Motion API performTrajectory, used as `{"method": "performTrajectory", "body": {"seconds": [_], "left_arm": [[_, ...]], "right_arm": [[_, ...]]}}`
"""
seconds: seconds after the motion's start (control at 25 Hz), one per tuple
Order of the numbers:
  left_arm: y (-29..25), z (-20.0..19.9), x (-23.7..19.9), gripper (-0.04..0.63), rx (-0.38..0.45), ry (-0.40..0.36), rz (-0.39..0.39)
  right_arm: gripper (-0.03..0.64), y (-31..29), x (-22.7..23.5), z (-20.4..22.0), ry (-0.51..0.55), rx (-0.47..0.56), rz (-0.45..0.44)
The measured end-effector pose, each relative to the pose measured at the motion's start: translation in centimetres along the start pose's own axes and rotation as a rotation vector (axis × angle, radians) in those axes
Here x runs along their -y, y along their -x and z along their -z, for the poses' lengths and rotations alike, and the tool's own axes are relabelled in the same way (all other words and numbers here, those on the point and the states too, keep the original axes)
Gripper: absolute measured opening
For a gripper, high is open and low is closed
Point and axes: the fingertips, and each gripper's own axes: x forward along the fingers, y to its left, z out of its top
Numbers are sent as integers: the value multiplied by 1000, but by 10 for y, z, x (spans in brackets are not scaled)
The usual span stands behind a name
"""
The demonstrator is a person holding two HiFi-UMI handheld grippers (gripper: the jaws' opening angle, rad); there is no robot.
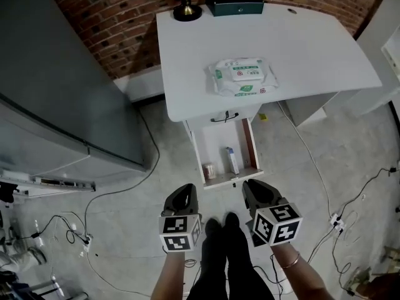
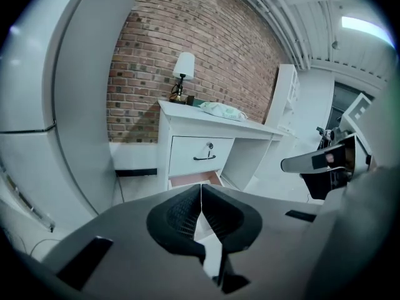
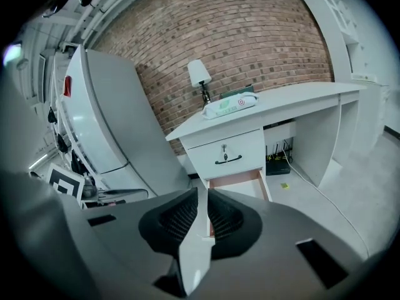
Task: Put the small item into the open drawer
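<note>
Head view looks down on a white desk [image 1: 312, 49] against a brick wall, with its lower drawer [image 1: 220, 144] pulled out towards the person and the upper one shut. A soft pack of wipes [image 1: 242, 76] lies on the desk top, well apart from the drawer opening. Nearer the body, both tools hang over the floor, short of the drawer front. The left gripper [image 1: 185, 189] has its jaws pressed together on nothing. The right gripper [image 1: 253, 186] has its jaws a narrow slit apart, also with nothing between them (its own view shows only the drawer through the gap). Inside the drawer lie a small blue-and-white box [image 1: 232, 160] near the middle and a little brownish cup [image 1: 209, 170] at the front left corner. Which of them is the task's item cannot be told, but with both grippers empty the placing step looks done. The next move probably calls for little more than keeping clear, unless the drawer is to be pushed shut from its front edge.
</note>
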Motion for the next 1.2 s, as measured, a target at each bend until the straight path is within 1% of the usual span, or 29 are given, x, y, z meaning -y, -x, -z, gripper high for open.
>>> {"method": "performTrajectory", "body": {"seconds": [0.4, 0.6, 0.8, 1.0, 1.2], "left_arm": [[57, -55, 32, 23, 58, -36, 22], [79, -80, 50, 23, 91, -45, 41], [100, -96, 66, 23, 104, -67, 56], [120, -109, 80, 23, 115, -82, 60], [135, -117, 88, 23, 119, -88, 61]], "right_arm": [[26, 79, -29, -43, -24, 76, 2], [8, 115, -42, -65, -24, 136, -19], [8, 148, -42, -79, -54, 185, -20], [6, 177, -33, -88, -70, 198, 3], [6, 196, -32, -94, -109, 214, -7]]}}
